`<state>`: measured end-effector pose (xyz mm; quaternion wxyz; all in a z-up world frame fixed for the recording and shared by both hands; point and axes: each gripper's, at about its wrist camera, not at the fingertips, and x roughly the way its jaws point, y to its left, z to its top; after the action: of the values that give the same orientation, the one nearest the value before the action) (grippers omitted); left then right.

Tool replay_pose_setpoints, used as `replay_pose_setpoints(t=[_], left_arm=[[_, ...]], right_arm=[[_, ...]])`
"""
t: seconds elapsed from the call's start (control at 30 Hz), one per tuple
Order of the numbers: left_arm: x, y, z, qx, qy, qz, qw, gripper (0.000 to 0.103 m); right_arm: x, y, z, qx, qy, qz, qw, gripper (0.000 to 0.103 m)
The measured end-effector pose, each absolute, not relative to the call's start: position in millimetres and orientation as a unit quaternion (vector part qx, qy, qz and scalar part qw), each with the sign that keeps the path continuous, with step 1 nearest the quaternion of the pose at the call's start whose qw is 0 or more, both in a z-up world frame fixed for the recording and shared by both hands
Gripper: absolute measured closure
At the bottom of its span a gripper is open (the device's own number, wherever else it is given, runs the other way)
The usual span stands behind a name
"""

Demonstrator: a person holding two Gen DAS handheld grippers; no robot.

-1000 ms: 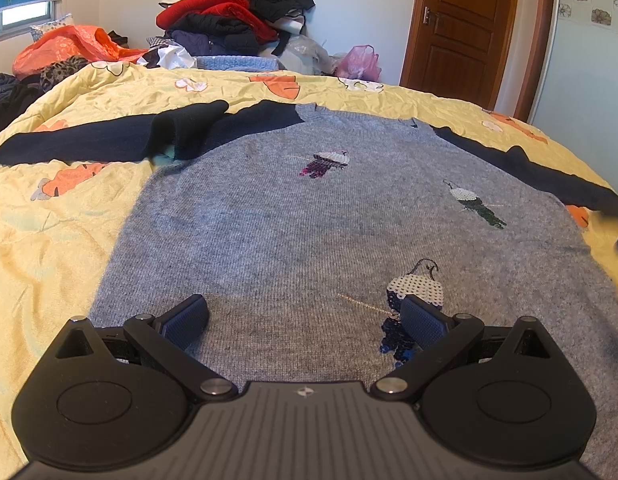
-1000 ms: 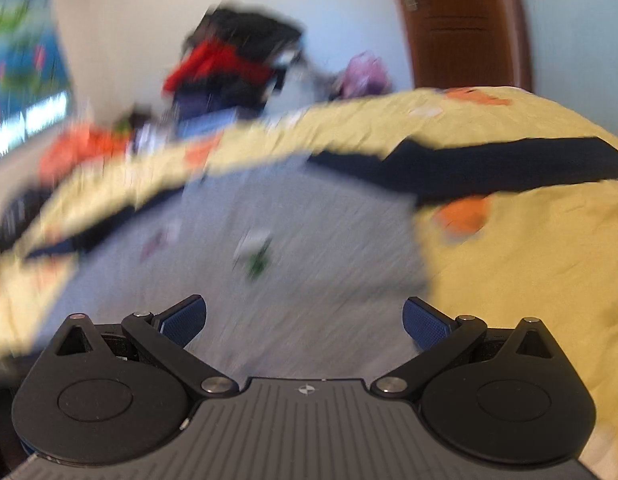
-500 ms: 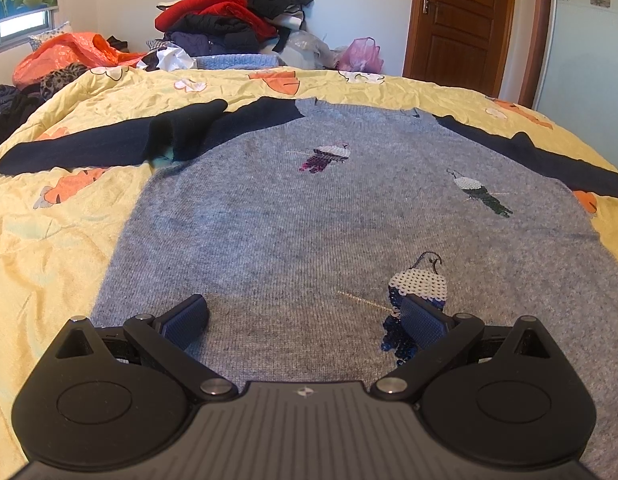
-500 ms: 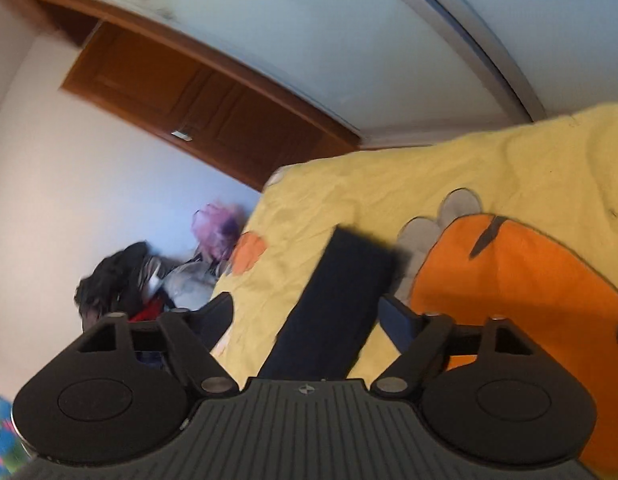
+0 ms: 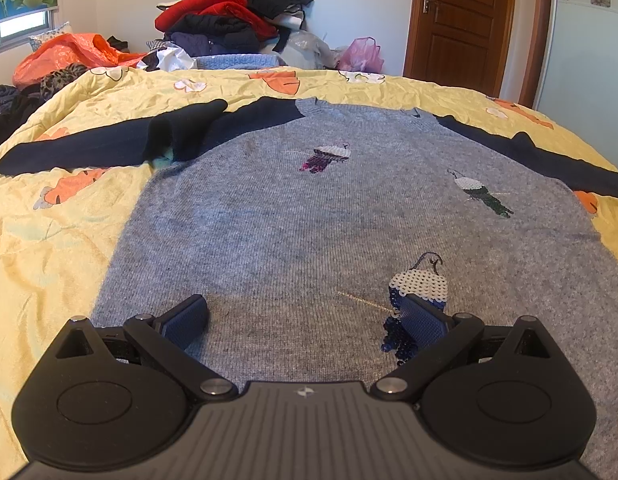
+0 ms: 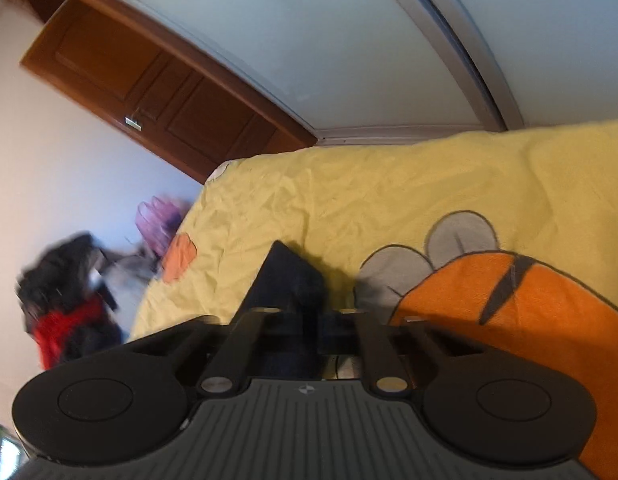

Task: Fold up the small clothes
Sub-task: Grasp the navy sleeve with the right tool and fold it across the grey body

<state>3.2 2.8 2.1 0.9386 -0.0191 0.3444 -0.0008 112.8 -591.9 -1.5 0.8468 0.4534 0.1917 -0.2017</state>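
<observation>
Pinching the sweater's soft, limp navy sleeve cuff (image 6: 293, 280), the right gripper (image 6: 309, 320) has just closed; left gripper (image 5: 305, 316) hovers wide open over the grey knit body (image 5: 309, 220).

Grey sweater (image 5: 309, 232) flat on yellow bedspread (image 5: 49, 240)

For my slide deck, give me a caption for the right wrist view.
Right gripper shut on the sweater's dark sleeve end, lying on the yellow bedspread.
</observation>
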Motion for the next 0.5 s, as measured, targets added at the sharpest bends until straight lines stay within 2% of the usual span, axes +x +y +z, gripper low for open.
replay_pose_setpoints(t=[0.13, 0.27, 0.37, 0.5], left_arm=[[3.2, 4.6, 2.3, -0.024, 0.343, -0.002, 0.939, 0.0], [2.7, 5.8, 2.3, -0.027, 0.342, -0.003, 0.939, 0.0], [2.2, 7.1, 2.4, -0.031, 0.341, -0.005, 0.94, 0.0], [1.0, 10.2, 2.9, -0.039, 0.338, -0.009, 0.94, 0.0]], right_arm=[[108.1, -524.1, 57.8, 0.365, 0.149, -0.137, 0.909, 0.09], [115.8, -410.3, 100.3, 0.305, 0.138, 0.018, 0.942, 0.09], [130.9, -322.2, 96.3, 0.28, 0.165, 0.102, 0.94, 0.09], [159.2, -232.9, 45.9, 0.299, 0.256, 0.148, 0.907, 0.09]])
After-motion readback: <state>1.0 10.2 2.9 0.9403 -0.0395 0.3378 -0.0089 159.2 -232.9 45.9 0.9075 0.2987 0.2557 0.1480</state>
